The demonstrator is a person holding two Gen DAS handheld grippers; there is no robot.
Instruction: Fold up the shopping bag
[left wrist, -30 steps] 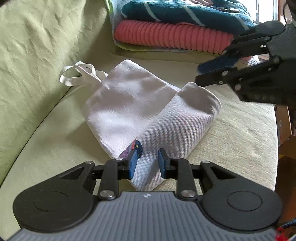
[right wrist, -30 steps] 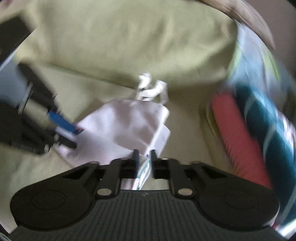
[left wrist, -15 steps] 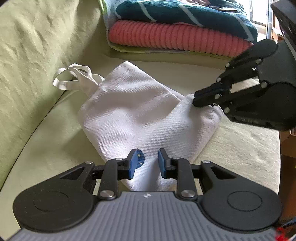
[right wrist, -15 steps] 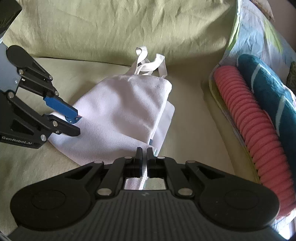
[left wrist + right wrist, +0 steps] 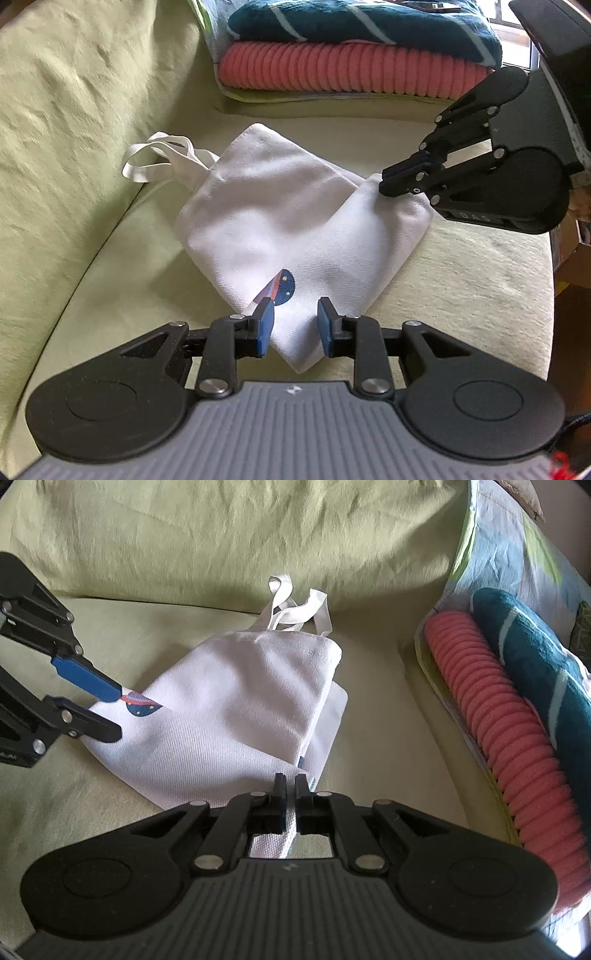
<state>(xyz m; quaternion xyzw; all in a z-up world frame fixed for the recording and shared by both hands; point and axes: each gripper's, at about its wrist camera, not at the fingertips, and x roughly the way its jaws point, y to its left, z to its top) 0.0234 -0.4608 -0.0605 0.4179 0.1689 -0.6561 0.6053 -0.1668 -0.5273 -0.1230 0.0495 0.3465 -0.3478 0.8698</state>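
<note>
A white canvas shopping bag (image 5: 258, 206) lies folded over itself on the green sofa seat, its handles (image 5: 159, 158) pointing toward the backrest. My left gripper (image 5: 293, 325) is open, its blue pads straddling the near corner beside a small blue and red print (image 5: 284, 291). My right gripper (image 5: 399, 181) is shut on the far right corner of the folded flap. In the right wrist view the bag (image 5: 240, 709) spreads ahead, the right gripper (image 5: 291, 790) pinches its near edge, and the left gripper (image 5: 110, 712) stands open at the printed corner.
A stack of folded textiles, pink ribbed (image 5: 351, 70) under teal (image 5: 362, 26), sits at the seat's far end; the pink roll (image 5: 498, 720) also runs along the right in the right wrist view. The sofa backrest (image 5: 74, 110) rises on the left. The seat's front edge (image 5: 546, 295) drops off on the right.
The right gripper came down from above the flap's corner and shut on it. The left gripper stayed open and drew back slightly, uncovering the print.
</note>
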